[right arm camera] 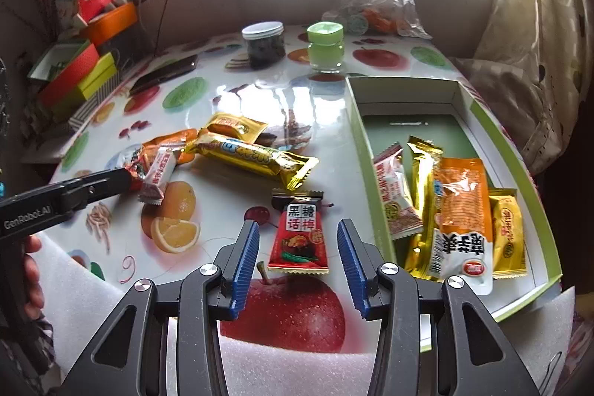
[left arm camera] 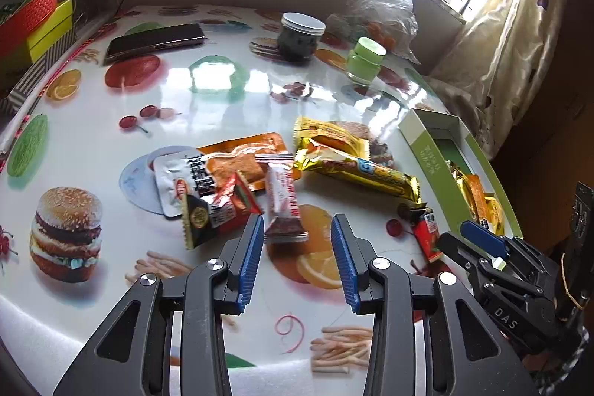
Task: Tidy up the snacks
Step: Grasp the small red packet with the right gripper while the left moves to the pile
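Note:
In the left wrist view my left gripper (left arm camera: 297, 221) hangs open over the table. The near end of a white-and-brown snack bar (left arm camera: 283, 195) lies between its blue pads, which do not touch it. A pile of snacks sits just beyond: a long gold packet (left arm camera: 356, 169), an orange packet (left arm camera: 241, 154) and a red-and-black packet (left arm camera: 215, 210). In the right wrist view my right gripper (right arm camera: 298, 223) is open astride a red plum-candy packet (right arm camera: 299, 232), pads clear of it. To the right, the green box (right arm camera: 365, 151) holds several packets.
At the table's far side stand a dark jar with a white lid (left arm camera: 300, 38), a green-lidded jar (left arm camera: 365, 58), a phone (left arm camera: 156, 38) and a clear plastic bag (left arm camera: 386, 10). Coloured boxes (left arm camera: 37, 10) are stacked at the left. White foam (right arm camera: 282, 370) covers the near edge.

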`<state>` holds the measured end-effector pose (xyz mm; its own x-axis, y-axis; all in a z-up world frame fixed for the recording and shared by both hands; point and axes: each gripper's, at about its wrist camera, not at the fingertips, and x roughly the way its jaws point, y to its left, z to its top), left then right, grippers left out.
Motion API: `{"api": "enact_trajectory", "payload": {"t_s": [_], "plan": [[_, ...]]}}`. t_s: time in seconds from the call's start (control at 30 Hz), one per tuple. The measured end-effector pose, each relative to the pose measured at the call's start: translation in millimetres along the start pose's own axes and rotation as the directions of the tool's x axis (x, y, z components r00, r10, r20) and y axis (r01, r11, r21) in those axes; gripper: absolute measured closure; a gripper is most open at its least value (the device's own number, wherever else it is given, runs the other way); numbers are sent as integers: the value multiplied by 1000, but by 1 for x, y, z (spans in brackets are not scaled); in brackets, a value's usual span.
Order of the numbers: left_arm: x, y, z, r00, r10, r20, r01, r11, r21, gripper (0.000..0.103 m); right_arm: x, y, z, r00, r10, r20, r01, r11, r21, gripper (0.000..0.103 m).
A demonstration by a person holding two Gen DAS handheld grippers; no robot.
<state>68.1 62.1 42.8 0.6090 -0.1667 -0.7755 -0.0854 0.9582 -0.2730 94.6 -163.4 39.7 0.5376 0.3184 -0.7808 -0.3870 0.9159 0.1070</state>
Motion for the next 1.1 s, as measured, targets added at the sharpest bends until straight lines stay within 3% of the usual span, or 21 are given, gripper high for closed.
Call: {"api": "enact_trajectory", "payload": {"t_s": [0.63, 0.83, 1.0, 1.1], "plan": [[-2, 47, -7, 999, 46, -6, -47, 996, -76, 64, 36, 16, 0, 997, -46, -69, 43, 998, -53, 60], [0, 58, -8, 998, 60, -12, -61, 994, -93, 64, 38, 19, -1, 996, -51, -68, 47, 997, -56, 65], [2, 60, -7, 998, 57, -15, -58, 994, -95, 64, 37, 19, -2, 997, -59, -56, 56, 997, -51, 77], [4, 60, -6, 998, 51, -21, -53, 994, -93, 64, 36, 18, -4, 997, -62, -49, 60, 997, -50, 88]]}}
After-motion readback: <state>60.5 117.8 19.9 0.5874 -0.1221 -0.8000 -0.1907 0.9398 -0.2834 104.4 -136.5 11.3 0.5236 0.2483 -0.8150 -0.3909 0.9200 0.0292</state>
